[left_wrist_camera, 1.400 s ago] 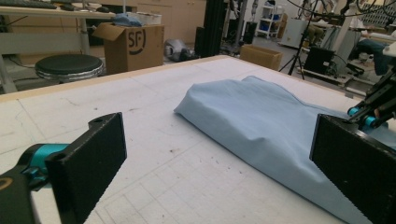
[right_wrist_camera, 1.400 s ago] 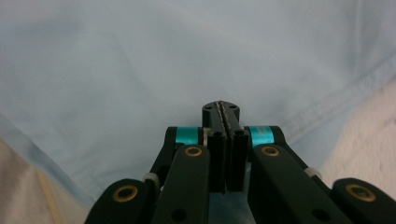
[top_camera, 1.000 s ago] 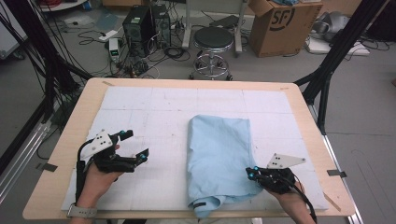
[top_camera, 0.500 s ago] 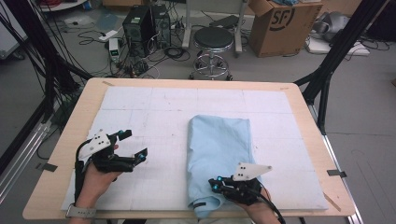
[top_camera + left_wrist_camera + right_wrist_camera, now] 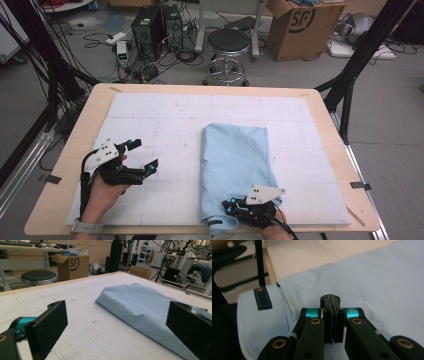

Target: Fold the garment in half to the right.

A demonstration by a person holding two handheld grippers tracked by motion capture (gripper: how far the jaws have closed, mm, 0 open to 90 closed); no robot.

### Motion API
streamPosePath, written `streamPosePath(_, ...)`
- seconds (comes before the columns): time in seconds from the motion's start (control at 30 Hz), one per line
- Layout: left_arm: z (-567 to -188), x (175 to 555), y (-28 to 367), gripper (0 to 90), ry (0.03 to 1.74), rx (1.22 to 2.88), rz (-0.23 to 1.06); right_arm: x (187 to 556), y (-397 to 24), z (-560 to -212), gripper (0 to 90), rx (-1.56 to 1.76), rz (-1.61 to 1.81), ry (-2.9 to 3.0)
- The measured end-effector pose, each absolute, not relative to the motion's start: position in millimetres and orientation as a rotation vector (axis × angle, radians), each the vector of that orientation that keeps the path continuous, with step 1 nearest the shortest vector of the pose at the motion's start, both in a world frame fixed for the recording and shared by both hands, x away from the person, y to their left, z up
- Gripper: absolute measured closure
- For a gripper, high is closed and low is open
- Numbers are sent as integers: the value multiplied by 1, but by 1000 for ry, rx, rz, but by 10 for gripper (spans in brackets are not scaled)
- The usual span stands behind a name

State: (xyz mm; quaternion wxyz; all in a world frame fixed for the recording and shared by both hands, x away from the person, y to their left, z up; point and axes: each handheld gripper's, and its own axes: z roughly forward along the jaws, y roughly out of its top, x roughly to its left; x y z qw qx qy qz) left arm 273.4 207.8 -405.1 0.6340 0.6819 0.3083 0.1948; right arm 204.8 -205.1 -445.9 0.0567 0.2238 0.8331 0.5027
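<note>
A light blue folded cloth (image 5: 235, 155) lies lengthwise on the white mat, right of the middle. In the left gripper view the cloth (image 5: 142, 300) is ahead and to the right. My left gripper (image 5: 146, 153) rests open on the mat left of the cloth, with nothing between its jaws (image 5: 118, 315). My right gripper (image 5: 226, 206) is low over the near end of the cloth and points left. Its jaws are pressed together (image 5: 332, 298) above the cloth (image 5: 374, 277), and I see no fabric between them. A dark blue tag (image 5: 262, 298) sits on the folded near corner.
The white mat (image 5: 165, 115) covers most of the wooden table (image 5: 320, 100). Past the far edge stand a round stool (image 5: 228, 42), a cardboard box (image 5: 297, 25) and a computer tower (image 5: 150, 25) among cables. Black frame legs flank the table.
My right gripper has moved left along the near edge, from the cloth's right side to over its near end, staying shut. The left gripper has not moved.
</note>
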Motion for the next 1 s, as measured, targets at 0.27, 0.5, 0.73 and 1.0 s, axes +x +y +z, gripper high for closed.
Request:
streamPosePath(0.27, -404, 272, 208, 44, 688, 1552, 452, 221, -237, -417, 861, 783, 1625, 2314)
streamPosePath(0.5, -402, 269, 210, 44, 668, 1533, 459, 242, -276, -397, 631, 864, 1626, 2166)
streamPosePath(0.73, -402, 268, 215, 44, 673, 1518, 491, 261, -311, -395, 331, 916, 1611, 2052)
streamPosePath(1.0, -403, 269, 223, 17, 688, 1488, 526, 268, -337, -398, 0, 1031, 1520, 1937)
